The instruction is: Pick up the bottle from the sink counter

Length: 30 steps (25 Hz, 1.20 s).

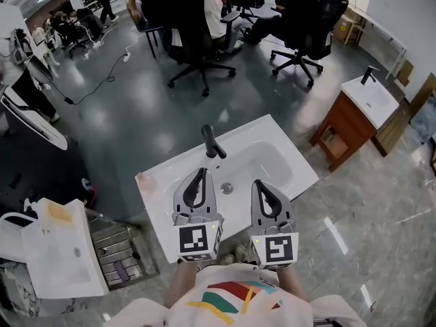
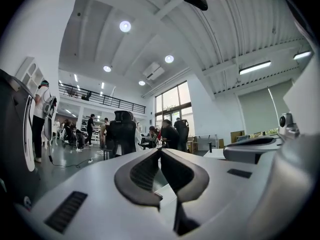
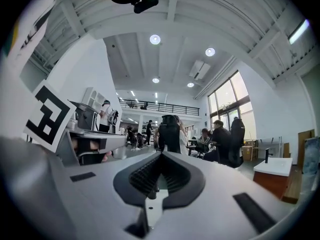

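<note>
Left gripper point(image 1: 201, 172): clenched, empty.
Right gripper point(image 1: 259, 183): clenched, empty.
Bottle: we cannot be sure; maybe the pink thing point(image 1: 141, 179) on the worktop point(image 1: 158, 206), nine o'clock from the left gripper.
Tip: we should open wide first, then go slowly.

The left tool point(image 1: 201, 172) and right tool point(image 1: 259, 183) hide the counter's point(image 1: 272, 131) near edge; a pinkish patch point(image 1: 142, 179) at its corner is too small to identify.

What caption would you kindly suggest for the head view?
Left gripper and right gripper, both shut and empty, above a white sink counter with black faucet.
</note>
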Motion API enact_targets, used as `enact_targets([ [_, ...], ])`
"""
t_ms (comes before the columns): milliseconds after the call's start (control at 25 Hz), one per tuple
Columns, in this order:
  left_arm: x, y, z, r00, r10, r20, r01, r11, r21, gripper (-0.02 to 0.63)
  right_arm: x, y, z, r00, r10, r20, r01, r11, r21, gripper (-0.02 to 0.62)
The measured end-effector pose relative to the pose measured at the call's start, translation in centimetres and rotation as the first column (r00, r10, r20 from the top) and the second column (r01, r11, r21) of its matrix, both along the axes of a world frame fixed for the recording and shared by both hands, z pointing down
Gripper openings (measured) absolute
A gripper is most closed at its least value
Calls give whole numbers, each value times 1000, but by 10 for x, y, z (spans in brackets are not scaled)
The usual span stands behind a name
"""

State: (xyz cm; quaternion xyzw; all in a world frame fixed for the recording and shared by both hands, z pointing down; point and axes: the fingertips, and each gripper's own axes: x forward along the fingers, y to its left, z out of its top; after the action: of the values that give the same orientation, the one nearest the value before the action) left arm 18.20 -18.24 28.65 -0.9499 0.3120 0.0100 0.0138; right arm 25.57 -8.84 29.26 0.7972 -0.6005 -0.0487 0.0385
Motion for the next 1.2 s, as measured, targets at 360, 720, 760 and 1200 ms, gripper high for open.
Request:
enact_targets([
  [360, -25, -36, -21, 989, -148, -14, 148, 988, 39, 20, -30, -33, -8, 981, -195, -8, 195, 981, 14, 12],
  [720, -76, -93, 5, 946, -320, 48, 320, 947, 10, 118, -74, -71, 0, 931, -364, 26, 364, 932, 4, 12],
  [760, -82, -99, 11, 941, -334, 63, 334, 943, 5, 143, -79, -75, 3, 924, -380, 31, 381, 925, -4, 12],
  [1200, -141, -157, 106, 877, -437, 202, 467, 873, -139, 331, -121, -93, 44, 871, -482, 93, 490, 866, -100, 12],
])
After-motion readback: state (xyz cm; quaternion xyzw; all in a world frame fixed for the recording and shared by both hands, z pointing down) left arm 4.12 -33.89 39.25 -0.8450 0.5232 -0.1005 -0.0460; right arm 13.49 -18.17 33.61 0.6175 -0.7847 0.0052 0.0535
